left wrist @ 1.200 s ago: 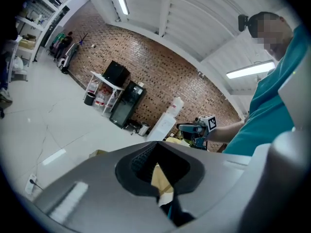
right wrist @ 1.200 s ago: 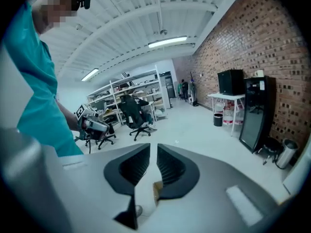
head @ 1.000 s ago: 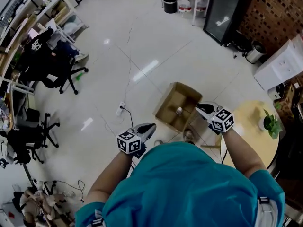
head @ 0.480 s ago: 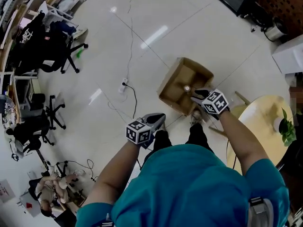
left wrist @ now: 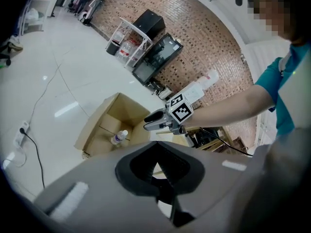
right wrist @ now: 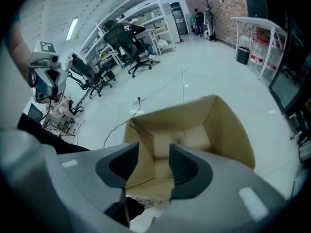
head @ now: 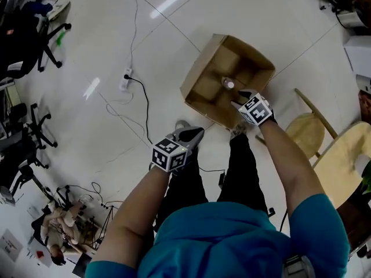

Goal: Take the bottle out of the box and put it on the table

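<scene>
Jaws on the right gripper [right wrist: 153, 154] stand well apart, having just been opening, and grip nothing; only box interior shows between them. This gripper hangs over the near right rim of the cardboard box [head: 200, 68], pointing down into it. Left gripper [left wrist: 155, 171]: jaws together, empty, held near-left of the box and outside it, above the floor [head: 116, 39]. Box open-topped, standing on the floor. Contents: one bottle [head: 227, 84], toward the middle, just beyond the right gripper, untouched. Bottle seems upright, capped end up, long axis roughly vertical.
</scene>
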